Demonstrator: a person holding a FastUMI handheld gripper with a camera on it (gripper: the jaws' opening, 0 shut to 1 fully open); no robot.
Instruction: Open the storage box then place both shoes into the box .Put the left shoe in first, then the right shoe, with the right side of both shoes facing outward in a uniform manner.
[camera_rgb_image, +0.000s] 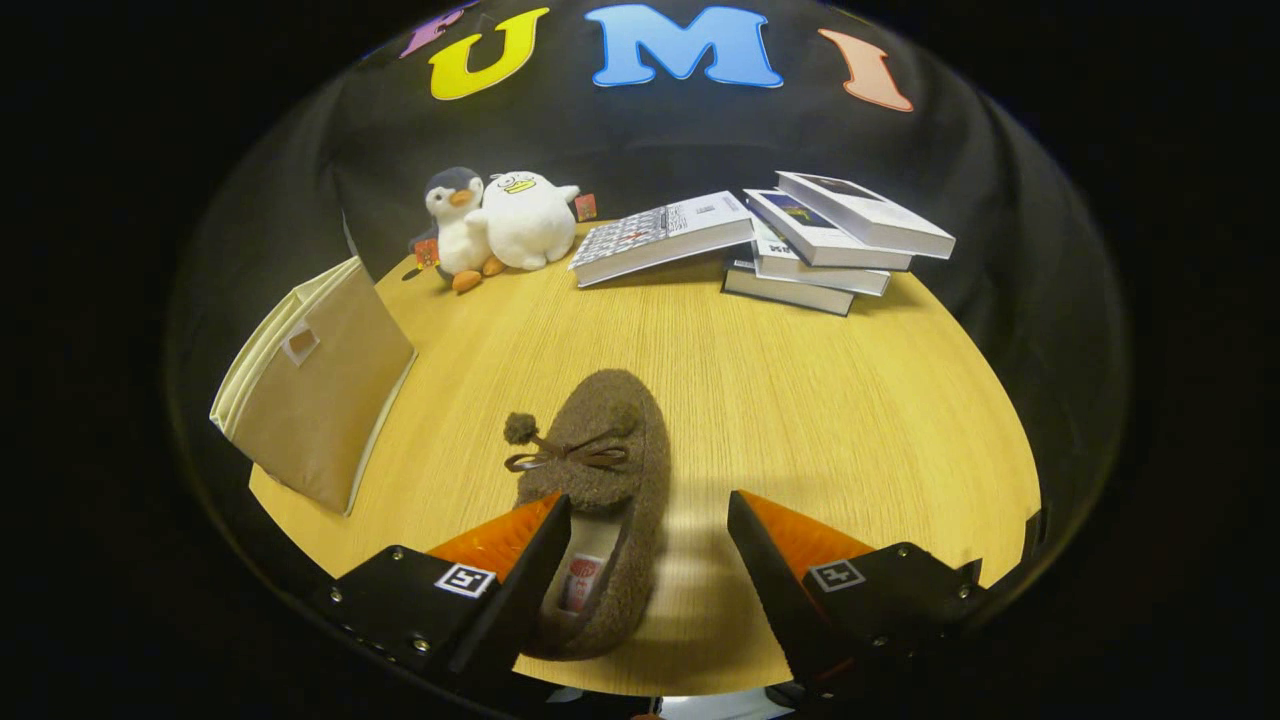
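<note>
Fuzzy brown shoe (600, 480) btwn spread gripper (650, 520) fingers

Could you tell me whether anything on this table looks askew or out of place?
The books beyond the slipper are stacked unevenly, fanned at different angles. The storage box is not yet opened. The open gripper straddles the slipper's heel.

A staged recording booth: black cloth walls close around a round wooden desk (800, 400), with plush toys (495, 225) and stacked books (790, 245) arranged like props far beyond the tongs (650, 525).
</note>
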